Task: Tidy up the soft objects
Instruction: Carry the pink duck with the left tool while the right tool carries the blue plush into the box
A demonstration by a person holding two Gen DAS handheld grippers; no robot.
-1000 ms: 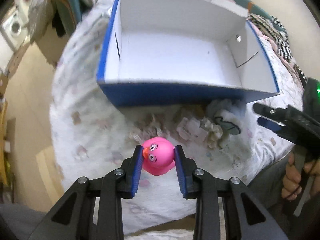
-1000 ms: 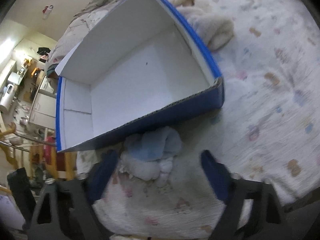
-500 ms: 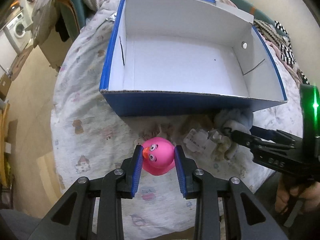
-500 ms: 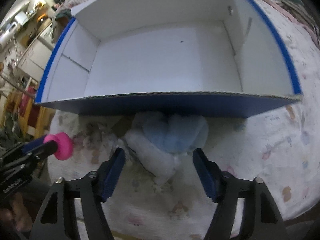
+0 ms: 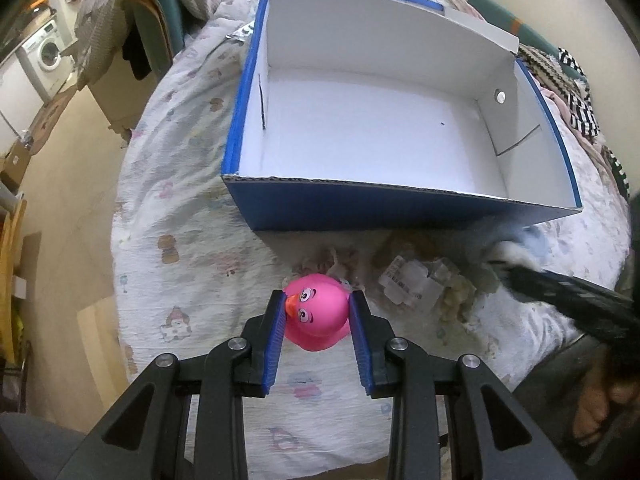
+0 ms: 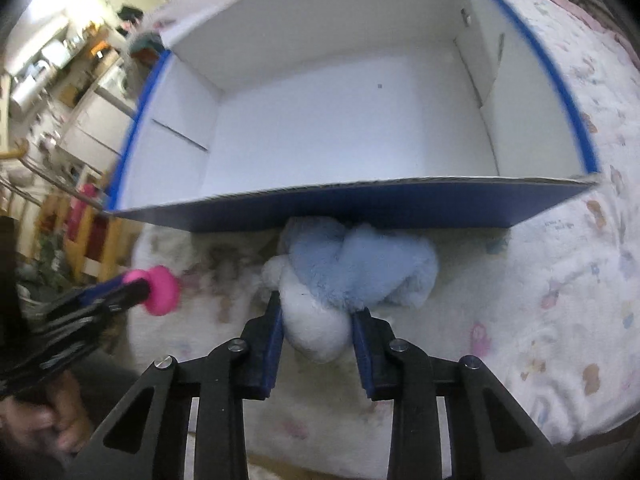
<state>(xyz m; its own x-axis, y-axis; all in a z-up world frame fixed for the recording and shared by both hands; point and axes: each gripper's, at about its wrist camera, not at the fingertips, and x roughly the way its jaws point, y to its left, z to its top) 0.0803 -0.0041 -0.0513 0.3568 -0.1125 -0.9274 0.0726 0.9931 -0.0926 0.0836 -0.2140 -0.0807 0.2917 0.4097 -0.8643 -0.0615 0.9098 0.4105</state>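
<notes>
My left gripper [image 5: 317,322] is shut on a pink rubber duck [image 5: 318,316], held above the patterned bedspread in front of an open blue box [image 5: 360,208] with a white inside. From the right wrist view the duck [image 6: 162,290] shows at the left, pinched in that gripper. My right gripper [image 6: 318,320] is closing, and its pads press the white part of a blue and white plush toy [image 6: 360,268] that lies against the box's near wall [image 6: 360,208]. In the left wrist view the plush [image 5: 516,248] is blurred at the right.
The box stands on a bed covered by a white printed bedspread [image 5: 180,248]. A crumpled clear wrapper [image 5: 416,284] lies between the two toys. Left of the bed are bare floor [image 5: 60,200], a chair draped with clothes [image 5: 132,28] and a washing machine [image 5: 44,56]. Striped fabric [image 5: 580,100] lies beyond the box.
The right gripper's jaws have closed from wide apart onto the plush toy, and its view has swung to face the box squarely. The left gripper still holds the duck in place.
</notes>
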